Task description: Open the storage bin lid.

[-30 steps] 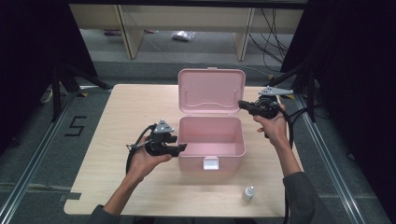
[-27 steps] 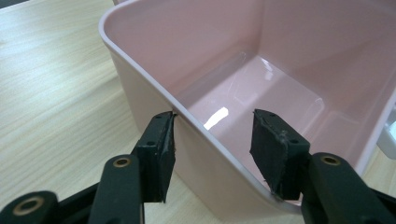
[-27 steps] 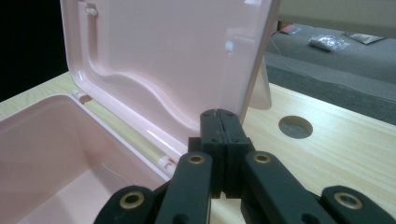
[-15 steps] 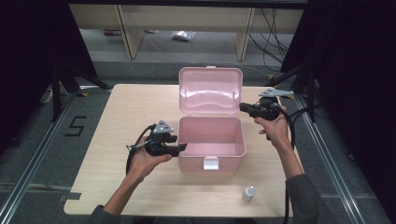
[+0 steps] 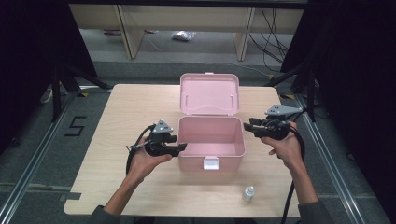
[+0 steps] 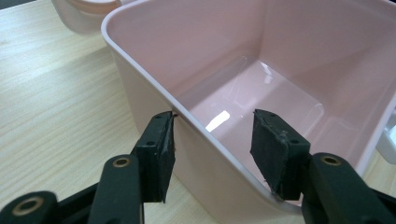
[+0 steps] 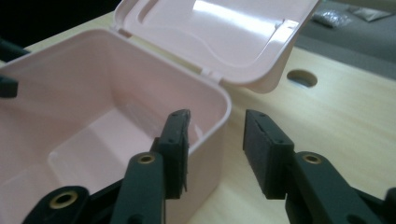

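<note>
A pink plastic box (image 5: 224,158) stands mid-table with its lid (image 5: 209,93) swung open and leaning back. My left gripper (image 5: 183,147) is at the box's left wall. In the left gripper view its jaws (image 6: 214,114) straddle that wall (image 6: 154,88), one pad outside at the rim and the other inside, well apart from it. The box is empty inside. My right gripper (image 5: 246,127) is level with the box's right wall. Its jaws (image 7: 215,113) have just been opening, with nothing pressed between the pads; the box's corner (image 7: 224,100) lies just beyond them.
A small white bottle (image 5: 248,192) stands near the table's front right edge. The wooden table (image 5: 116,116) has a round hole (image 7: 301,78) beside the lid. Shelf legs and cables are on the floor behind the table, and dark curtains hang at both sides.
My right gripper has come away from the lid's right edge, moved toward the near side to the box's right wall, and opened. The lid stays up. The left gripper has not moved.
</note>
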### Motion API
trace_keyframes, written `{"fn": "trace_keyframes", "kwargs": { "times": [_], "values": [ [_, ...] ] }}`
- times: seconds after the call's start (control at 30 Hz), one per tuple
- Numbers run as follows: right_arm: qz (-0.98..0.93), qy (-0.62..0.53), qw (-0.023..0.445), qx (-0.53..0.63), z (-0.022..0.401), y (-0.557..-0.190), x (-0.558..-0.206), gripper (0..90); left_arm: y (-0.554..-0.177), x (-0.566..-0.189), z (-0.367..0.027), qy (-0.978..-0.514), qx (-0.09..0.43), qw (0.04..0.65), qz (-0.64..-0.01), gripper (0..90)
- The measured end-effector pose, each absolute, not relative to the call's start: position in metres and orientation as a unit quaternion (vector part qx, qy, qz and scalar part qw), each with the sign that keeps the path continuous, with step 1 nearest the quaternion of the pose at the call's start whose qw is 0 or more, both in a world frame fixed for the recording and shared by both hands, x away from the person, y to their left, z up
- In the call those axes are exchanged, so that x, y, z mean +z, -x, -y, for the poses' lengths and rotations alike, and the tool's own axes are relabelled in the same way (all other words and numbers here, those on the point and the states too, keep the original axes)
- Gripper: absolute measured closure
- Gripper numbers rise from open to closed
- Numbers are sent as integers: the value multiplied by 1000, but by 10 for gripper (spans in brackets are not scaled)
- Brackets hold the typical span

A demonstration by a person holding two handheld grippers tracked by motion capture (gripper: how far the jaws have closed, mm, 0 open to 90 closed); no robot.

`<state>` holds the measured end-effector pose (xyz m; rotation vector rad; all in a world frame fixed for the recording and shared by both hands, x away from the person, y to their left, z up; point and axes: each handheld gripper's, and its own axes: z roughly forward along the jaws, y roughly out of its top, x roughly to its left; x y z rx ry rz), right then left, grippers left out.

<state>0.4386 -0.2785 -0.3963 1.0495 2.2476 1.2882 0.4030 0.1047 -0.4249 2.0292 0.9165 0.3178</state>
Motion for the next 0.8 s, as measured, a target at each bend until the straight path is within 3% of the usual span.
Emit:
{"fn": "trace_keyframes", "kwargs": {
  "times": [0.07,0.27,0.53,0.8],
  "values": [
    [-798,-381,157,440,282,-432,-399,588,-403,-425,-105,-814,128,431,-367,488],
    [-812,-390,181,395,287,-416,-403,509,-403,-425,-106,-815,127,433,-363,489],
    [-838,-410,147,329,285,-390,-406,406,-402,-425,-105,-815,134,432,-362,490],
    [-841,-411,138,323,293,-373,-418,394,-401,-425,-105,-814,132,430,-367,498]
  ]
}}
